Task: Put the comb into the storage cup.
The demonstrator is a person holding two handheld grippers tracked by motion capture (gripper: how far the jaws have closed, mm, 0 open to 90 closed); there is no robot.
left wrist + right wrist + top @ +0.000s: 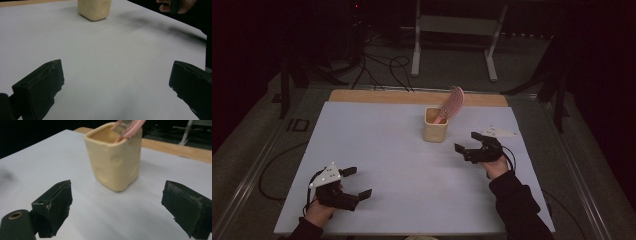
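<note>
Our right tongs [468,142] are spread wide and pinch nothing; they sit low over the counter [377,150] near its right side, aimed at the cream cup [435,124], which stands just beyond them and apart from both jaws. In the right gripper view the cup [115,165] shows dimpled walls, upright between the jaw lines but farther off. A pink hairbrush [452,103] stands in it, bristle head up and leaning right over the rim. Our left tongs [358,182] are likewise spread and empty, near the counter's front left corner, well apart from the cup.
</note>
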